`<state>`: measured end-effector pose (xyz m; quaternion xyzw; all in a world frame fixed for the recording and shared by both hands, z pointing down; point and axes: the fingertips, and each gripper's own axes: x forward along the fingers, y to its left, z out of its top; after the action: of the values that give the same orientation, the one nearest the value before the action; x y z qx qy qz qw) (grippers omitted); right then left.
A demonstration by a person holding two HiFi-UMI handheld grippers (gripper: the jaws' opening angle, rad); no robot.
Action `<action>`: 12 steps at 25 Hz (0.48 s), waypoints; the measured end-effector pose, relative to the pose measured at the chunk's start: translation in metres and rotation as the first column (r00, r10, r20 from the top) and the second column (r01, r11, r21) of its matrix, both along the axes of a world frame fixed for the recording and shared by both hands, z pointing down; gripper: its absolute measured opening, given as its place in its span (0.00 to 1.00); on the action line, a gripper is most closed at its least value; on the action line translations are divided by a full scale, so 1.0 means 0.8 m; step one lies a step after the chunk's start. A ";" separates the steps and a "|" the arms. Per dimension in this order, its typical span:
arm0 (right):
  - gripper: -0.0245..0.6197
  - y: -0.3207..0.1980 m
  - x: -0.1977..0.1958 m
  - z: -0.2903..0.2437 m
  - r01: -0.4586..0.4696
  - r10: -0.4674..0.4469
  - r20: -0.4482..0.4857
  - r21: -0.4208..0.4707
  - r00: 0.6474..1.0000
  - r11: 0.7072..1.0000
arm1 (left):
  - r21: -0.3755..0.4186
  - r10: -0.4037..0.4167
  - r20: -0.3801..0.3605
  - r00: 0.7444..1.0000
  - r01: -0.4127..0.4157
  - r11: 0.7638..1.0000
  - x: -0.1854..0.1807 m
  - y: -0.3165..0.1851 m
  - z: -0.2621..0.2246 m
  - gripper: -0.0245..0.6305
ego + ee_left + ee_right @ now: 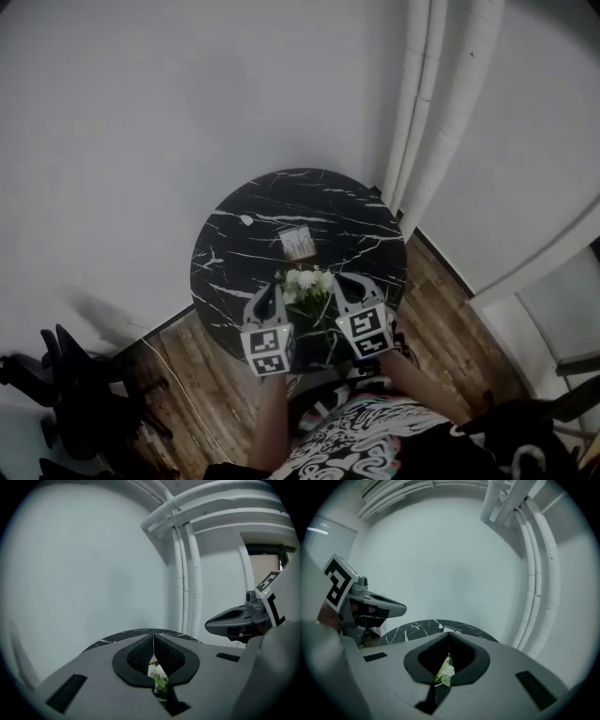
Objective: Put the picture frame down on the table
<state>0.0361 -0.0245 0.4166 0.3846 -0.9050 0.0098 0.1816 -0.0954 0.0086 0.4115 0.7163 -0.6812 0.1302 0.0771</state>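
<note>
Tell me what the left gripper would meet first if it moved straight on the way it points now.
The left gripper would probably meet the marble table top, passing beside the white flowers; depth is unclear, so it may brush them first.

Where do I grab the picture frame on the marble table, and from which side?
Probably its two side edges, coming from the near side, over the white flowers: the picture frame is small and thin, its face towards the head camera. Whether it leans or lies flat is unclear.
</note>
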 end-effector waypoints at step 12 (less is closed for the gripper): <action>0.07 0.016 0.018 -0.009 0.017 -0.015 0.048 -0.037 0.999 0.999 | 0.008 0.020 -0.039 0.999 -0.020 1.000 0.024 0.018 -0.014 0.06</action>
<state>0.0507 -0.0117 0.4094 0.3735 -0.9118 0.0345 0.1674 -0.0763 0.0233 0.4001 0.7257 -0.6729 0.1142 0.0866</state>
